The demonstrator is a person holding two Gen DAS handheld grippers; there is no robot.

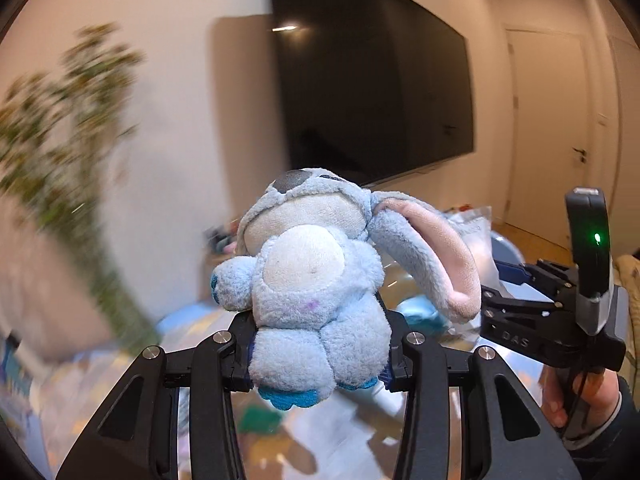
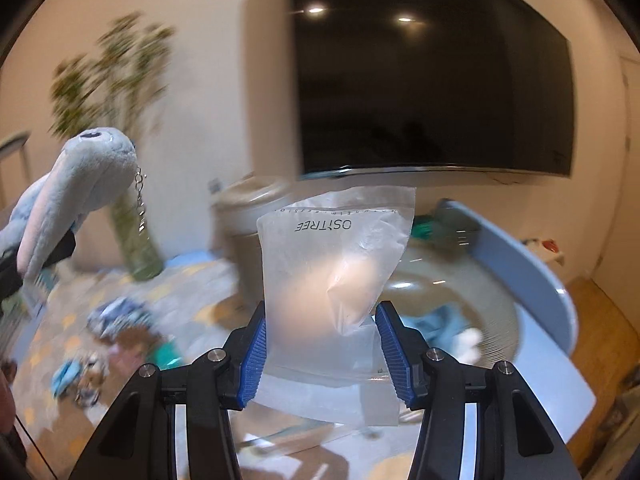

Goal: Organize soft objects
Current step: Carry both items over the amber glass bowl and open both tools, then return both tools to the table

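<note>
**Both grippers loaded in front of the wall television**

The left gripper (image 1: 320, 344) is clamped on a pale blue plush toy (image 1: 308, 280), squeezing it at the lower body so that the feet bulge toward the camera and the head tips away toward the television (image 1: 372, 80). One long ear, pink inside, droops off to the right of the head. In the right wrist view the same toy appears at the far left, well to the left of the television, with a small metal chain (image 2: 140, 204) hanging from its head.

The right gripper (image 2: 320, 344) has its blue ribbed pads pressed against both sides of a frosted plastic pouch (image 2: 336, 272), which stands upright directly below the television's lower edge. The pouch carries upside-down printed lettering near its top and something pale and rounded shows dimly through it. In the left wrist view this gripper sits to the right of the toy, below the television's right end, with a green light glowing on its body.

Beneath the television, behind the pouch, a round light blue tub (image 2: 532, 280) holds blurred cloth items. Left of the television stands a leafy plant in a glass vase (image 2: 136, 240). More small items lie scattered on a patterned mat (image 2: 80, 320) below the plant, too blurred to identify.
</note>
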